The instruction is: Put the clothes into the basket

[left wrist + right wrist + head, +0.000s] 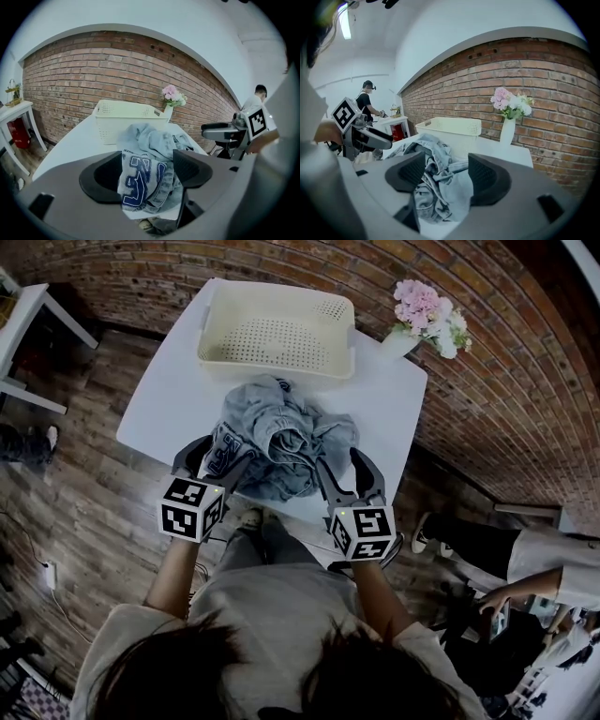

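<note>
A crumpled heap of pale blue denim clothes lies near the front of the white table. One piece with dark blue lettering hangs over the table's front edge. The cream perforated basket stands empty behind the heap. My left gripper is at the heap's front left. Its jaws stand apart around the lettered cloth. My right gripper is at the front right, open, with folds of denim between its pads.
A white vase of pink and white flowers stands at the table's back right corner, next to the basket. A brick wall runs behind. A small white side table is at the far left, and a person stands at the right.
</note>
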The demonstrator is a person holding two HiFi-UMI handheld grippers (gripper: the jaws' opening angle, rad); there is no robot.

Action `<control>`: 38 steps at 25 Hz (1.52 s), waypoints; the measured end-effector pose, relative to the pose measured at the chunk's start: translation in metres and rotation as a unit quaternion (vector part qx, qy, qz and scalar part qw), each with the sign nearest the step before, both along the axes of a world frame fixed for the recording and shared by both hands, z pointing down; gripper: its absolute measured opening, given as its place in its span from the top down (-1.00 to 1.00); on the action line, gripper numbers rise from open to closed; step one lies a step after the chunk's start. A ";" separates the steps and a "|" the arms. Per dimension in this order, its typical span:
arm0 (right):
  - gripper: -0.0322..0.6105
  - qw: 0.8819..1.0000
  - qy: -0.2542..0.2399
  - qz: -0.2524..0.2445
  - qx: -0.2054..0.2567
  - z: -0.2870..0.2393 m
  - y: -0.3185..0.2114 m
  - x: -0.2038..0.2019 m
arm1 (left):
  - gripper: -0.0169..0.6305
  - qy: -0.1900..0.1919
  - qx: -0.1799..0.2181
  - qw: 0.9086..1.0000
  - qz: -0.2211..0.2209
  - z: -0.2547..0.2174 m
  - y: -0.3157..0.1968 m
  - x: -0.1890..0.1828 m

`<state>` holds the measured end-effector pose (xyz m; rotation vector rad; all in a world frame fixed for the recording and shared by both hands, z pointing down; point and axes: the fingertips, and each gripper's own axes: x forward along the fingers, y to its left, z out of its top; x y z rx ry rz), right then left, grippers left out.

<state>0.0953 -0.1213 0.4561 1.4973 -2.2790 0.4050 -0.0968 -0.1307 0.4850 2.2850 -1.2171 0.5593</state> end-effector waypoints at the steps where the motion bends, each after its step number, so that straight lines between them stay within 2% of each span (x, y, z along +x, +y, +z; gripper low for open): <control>1: 0.02 1.000 0.000 -0.002 -0.006 0.004 0.000 0.002 | -0.08 -0.001 -0.005 1.000 0.002 0.003 0.000 0.001; 6: -0.10 0.999 -0.006 -0.002 -0.037 0.025 -0.002 0.013 | -0.15 -0.010 -0.026 1.000 0.011 0.017 -0.001 0.001; 10: -0.31 0.998 0.000 -0.013 -0.066 0.044 0.000 0.016 | -0.26 -0.016 -0.031 0.999 0.015 0.026 -0.002 -0.001; 14: -0.63 0.995 0.009 -0.026 -0.094 0.061 -0.001 0.018 | -0.35 -0.025 -0.036 0.999 0.019 0.034 -0.005 -0.001; 19: -0.73 0.991 0.010 -0.037 -0.125 0.079 -0.003 0.020 | -0.48 -0.039 -0.047 0.998 0.036 0.046 -0.010 0.004; 27: -0.75 0.983 0.009 -0.036 -0.182 0.109 -0.004 0.025 | -0.62 -0.054 -0.080 0.994 0.049 0.067 -0.014 0.003; 33: -0.86 0.975 0.007 -0.050 -0.217 0.125 -0.010 0.027 | -0.80 -0.046 -0.123 0.989 0.063 0.086 -0.020 0.004; 38: -0.89 0.969 0.004 -0.071 -0.238 0.138 -0.016 0.024 | -0.85 -0.042 -0.159 0.982 0.098 0.101 -0.023 0.012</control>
